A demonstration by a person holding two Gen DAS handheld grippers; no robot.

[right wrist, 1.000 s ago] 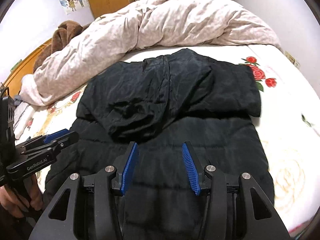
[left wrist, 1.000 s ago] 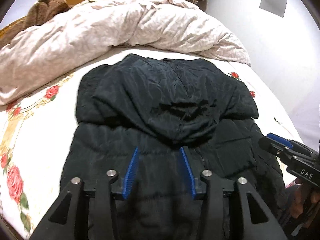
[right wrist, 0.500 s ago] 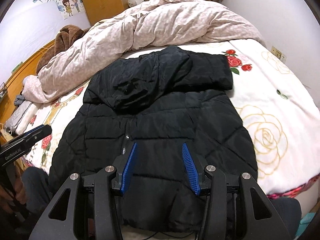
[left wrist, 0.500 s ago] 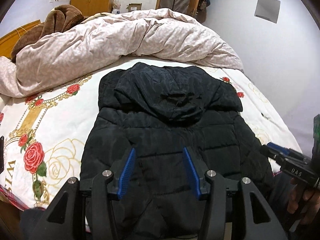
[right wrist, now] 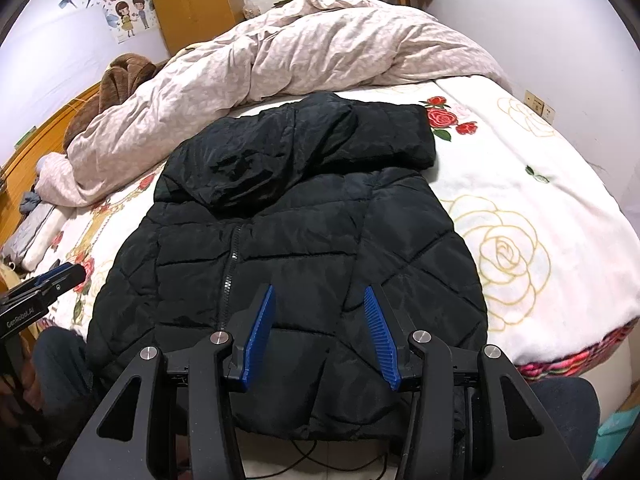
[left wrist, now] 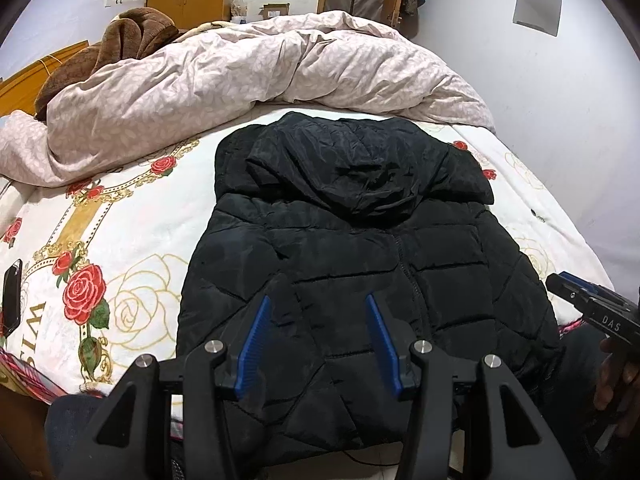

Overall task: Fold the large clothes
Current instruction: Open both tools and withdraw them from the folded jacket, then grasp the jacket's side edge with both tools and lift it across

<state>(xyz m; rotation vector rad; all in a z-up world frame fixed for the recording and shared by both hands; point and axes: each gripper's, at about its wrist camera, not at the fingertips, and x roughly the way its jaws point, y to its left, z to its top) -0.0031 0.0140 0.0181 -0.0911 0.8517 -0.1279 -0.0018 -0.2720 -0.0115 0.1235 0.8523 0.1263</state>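
A black quilted hooded jacket [left wrist: 360, 248] lies flat on the bed, front up, sleeves tucked in, hood [left wrist: 360, 168] folded down over the chest; its hem hangs at the near bed edge. It also shows in the right wrist view [right wrist: 304, 232]. My left gripper [left wrist: 318, 304] is open and empty, held above the jacket's lower part. My right gripper [right wrist: 320, 292] is open and empty above the jacket's hem. The right gripper also shows at the right edge of the left wrist view [left wrist: 576, 292], and the left gripper at the left edge of the right wrist view [right wrist: 60, 276].
A white bedsheet [left wrist: 132, 264] with rose prints covers the bed. A crumpled pink duvet [left wrist: 248, 80] lies along the far side, with a brown blanket [left wrist: 120, 44] behind it. A black phone [left wrist: 11, 300] lies at the left edge. A wall [left wrist: 560, 100] is on the right.
Both grippers have pulled back and up from the jacket, so the whole jacket and the near bed edge have come into view. Both stay open and empty.
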